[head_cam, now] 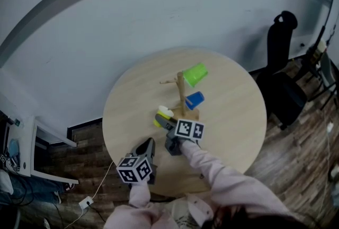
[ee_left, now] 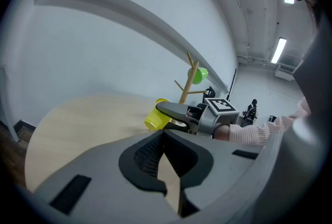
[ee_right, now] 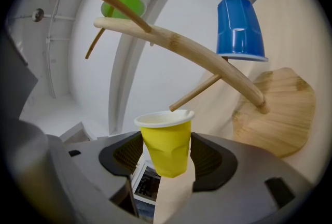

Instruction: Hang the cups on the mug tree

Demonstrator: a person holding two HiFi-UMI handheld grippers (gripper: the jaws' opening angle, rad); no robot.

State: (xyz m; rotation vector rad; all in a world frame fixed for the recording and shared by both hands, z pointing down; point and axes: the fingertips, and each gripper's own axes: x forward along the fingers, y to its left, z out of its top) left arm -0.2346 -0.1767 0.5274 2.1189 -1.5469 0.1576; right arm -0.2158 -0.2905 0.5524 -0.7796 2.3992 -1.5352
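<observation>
Pale pink sleeves (head_cam: 225, 180) show at the table's (head_cam: 238, 116) near edge; the grey left gripper (head_cam: 150, 143) and right gripper (head_cam: 165, 118) bear black-and-white marker cubes (head_cam: 189, 129).

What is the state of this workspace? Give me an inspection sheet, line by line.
Surface: round wooden table, pale top.
Job's things: mug tree upright; green cup and blue cup hung on its branches; yellow cup not yet hung.
Clutter: nothing seen.
Tools: right tool shut on the yellow cup beside the tree; left tool shut, empty, near the table's edge.
Cables: white cable on the floor, left of the table.
Surroundings: black chair at right, wooden floor, pale wall.
</observation>
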